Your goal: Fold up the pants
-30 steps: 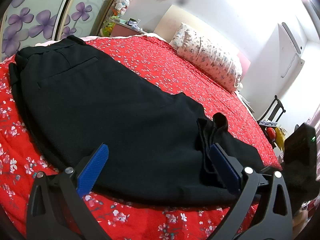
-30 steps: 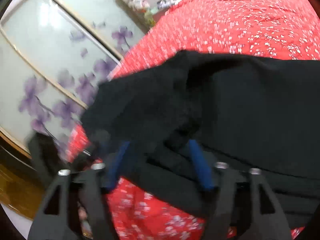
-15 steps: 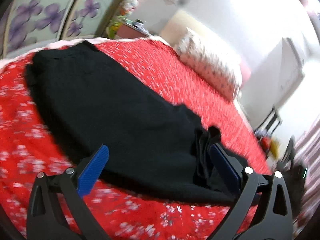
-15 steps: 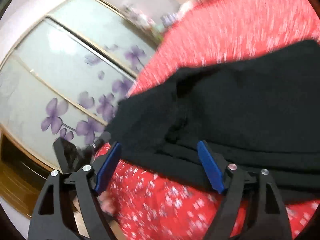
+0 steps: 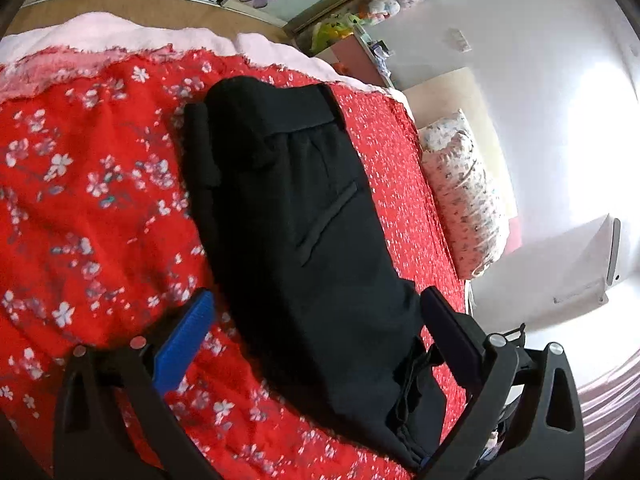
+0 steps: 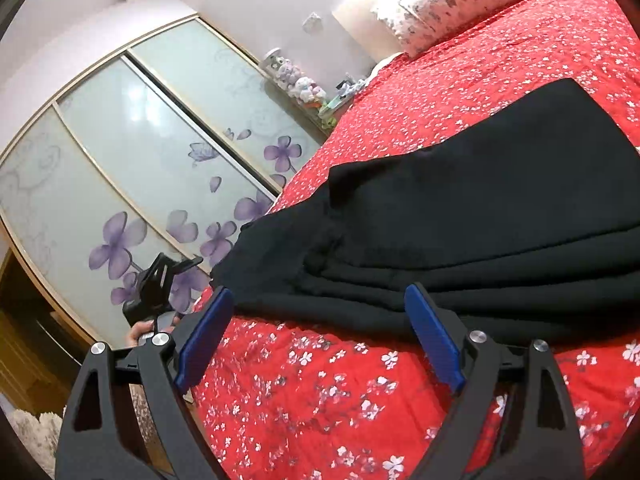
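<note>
Black pants (image 5: 304,220) lie folded lengthwise on the red floral bedspread (image 5: 88,208), waistband at the far end near the bed's edge. My left gripper (image 5: 316,312) is open above the lower part of the legs, holding nothing. In the right wrist view the pants (image 6: 460,232) lie in stacked layers with the leg ends toward the camera. My right gripper (image 6: 320,320) is open and empty, just short of the near fabric edge. The left gripper's body (image 6: 160,284) shows beyond the bed's edge at the left.
A floral pillow (image 5: 468,200) lies at the head of the bed. A wardrobe with purple-flower sliding doors (image 6: 152,184) stands beside the bed. A shelf with plush toys (image 6: 300,80) sits in the corner. A pink blanket edge (image 5: 120,36) borders the bedspread.
My right gripper has let go of the pants' leg ends and pulled back, open. My left gripper has swung round, now looking along the pants toward the waistband.
</note>
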`<control>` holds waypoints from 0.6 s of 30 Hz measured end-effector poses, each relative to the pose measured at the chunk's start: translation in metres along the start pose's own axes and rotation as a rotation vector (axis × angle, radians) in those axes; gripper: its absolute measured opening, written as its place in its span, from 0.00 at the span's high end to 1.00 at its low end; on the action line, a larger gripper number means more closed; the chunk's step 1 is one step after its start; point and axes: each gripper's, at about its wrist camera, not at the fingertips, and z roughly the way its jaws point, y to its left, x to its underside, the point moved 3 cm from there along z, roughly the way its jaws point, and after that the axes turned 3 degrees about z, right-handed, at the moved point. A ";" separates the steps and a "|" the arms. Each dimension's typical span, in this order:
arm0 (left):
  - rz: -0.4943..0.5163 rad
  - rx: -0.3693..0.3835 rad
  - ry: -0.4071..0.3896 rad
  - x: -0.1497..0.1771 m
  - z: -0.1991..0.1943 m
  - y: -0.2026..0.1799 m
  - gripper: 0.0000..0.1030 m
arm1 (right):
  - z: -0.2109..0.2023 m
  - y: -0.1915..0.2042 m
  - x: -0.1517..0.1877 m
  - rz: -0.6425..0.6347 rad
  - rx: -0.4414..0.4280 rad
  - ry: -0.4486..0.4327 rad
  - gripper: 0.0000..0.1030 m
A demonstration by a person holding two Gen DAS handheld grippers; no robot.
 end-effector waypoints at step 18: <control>0.054 -0.024 0.000 -0.024 0.015 -0.032 0.04 | 0.000 -0.002 0.001 0.006 -0.011 0.002 0.13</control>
